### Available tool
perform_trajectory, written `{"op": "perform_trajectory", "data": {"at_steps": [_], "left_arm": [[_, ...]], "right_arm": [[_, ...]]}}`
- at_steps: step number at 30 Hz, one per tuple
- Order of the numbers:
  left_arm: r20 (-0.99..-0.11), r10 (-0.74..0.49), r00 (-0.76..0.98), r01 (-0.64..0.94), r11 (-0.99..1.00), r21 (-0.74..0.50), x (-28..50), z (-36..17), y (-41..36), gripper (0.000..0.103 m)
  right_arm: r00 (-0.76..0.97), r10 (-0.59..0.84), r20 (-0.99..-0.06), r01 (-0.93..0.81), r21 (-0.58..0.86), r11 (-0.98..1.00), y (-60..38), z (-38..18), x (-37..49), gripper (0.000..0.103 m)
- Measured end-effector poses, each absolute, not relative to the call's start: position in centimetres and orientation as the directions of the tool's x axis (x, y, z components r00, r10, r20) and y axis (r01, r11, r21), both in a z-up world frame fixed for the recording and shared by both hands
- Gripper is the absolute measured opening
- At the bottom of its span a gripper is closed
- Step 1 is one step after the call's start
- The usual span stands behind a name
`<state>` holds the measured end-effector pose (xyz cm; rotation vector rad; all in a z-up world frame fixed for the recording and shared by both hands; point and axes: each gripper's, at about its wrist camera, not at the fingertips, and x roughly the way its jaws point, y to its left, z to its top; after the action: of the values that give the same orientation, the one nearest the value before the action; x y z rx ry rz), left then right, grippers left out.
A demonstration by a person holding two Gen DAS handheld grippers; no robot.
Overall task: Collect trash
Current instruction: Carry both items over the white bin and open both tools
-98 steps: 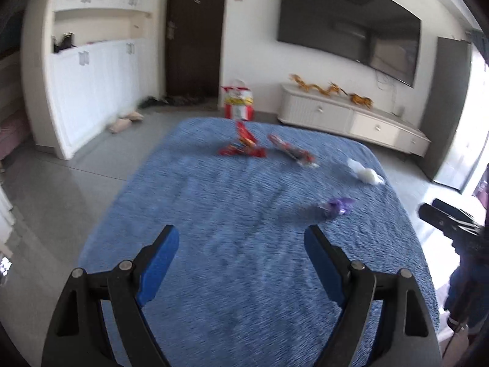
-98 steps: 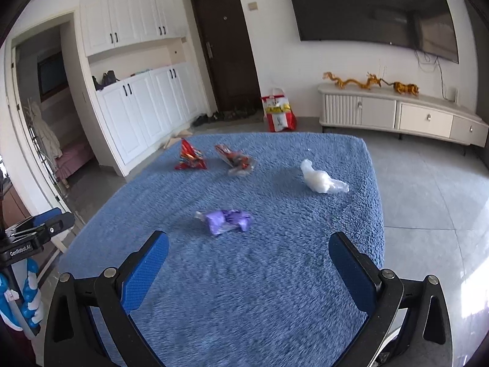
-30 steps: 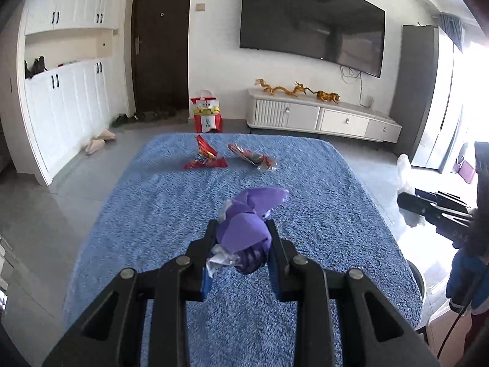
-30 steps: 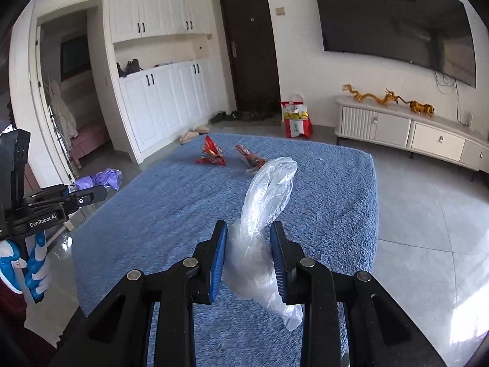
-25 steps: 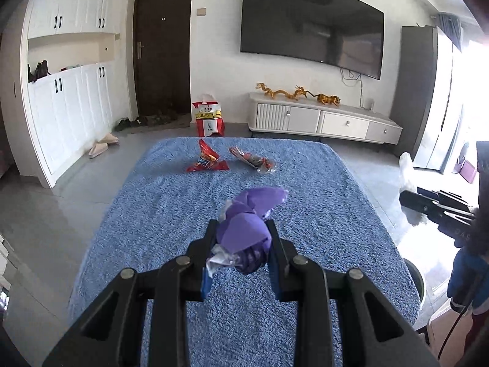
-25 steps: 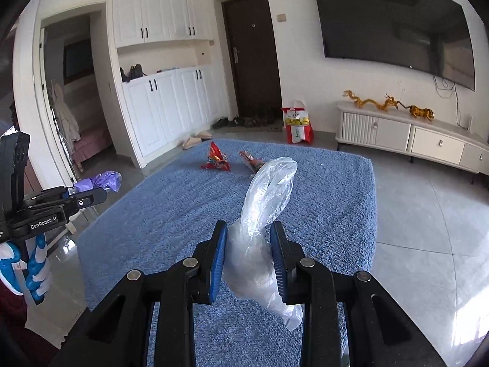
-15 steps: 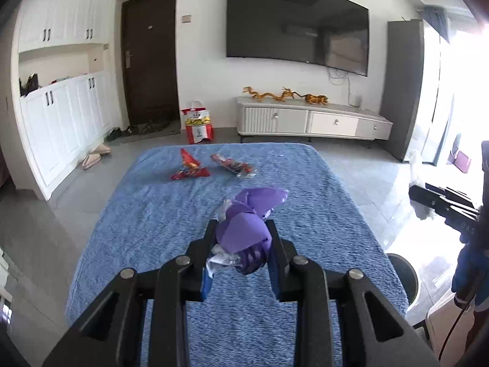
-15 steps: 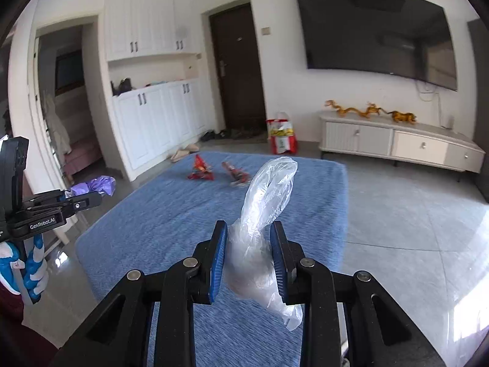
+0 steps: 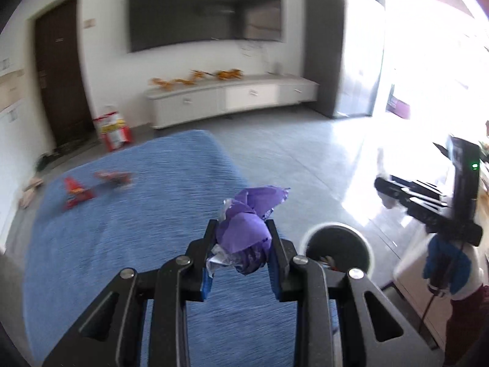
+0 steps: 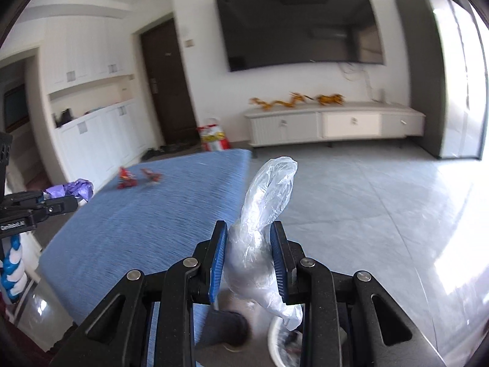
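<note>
Between the left gripper's (image 9: 241,244) blue pads a crumpled purple wrapper (image 9: 247,229) is sitting pinched, while the right gripper (image 10: 249,250) is squeezing a wrinkled clear plastic bag (image 10: 262,214) above a round bin (image 10: 284,348).

The right gripper (image 10: 249,241) clamps a crumpled clear plastic bag (image 10: 262,214) above a white bin (image 10: 275,345) beside the blue-covered table (image 10: 146,217).
</note>
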<state>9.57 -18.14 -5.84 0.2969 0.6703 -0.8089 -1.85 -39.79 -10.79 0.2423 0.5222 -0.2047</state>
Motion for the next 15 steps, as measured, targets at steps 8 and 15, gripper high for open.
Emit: {"op": "perform_trajectory", "data": {"at_steps": [8,15], "left_arm": [[-0.757,-0.586,0.289,0.878,0.477,-0.034,7.4,-11.1,-30.2,0.027],[-0.82,-0.542,0.182,0.913,0.402,-0.064,6.8,-15.6,-37.0,0.028]], "right_arm": [[0.763,-0.182,-0.62,0.396,0.226,0.89,-46.1,-16.7,-4.1,0.029],[0.706,-0.157,-0.69,0.461,0.28,0.842,-48.7,-21.4,-4.1,0.03]]}}
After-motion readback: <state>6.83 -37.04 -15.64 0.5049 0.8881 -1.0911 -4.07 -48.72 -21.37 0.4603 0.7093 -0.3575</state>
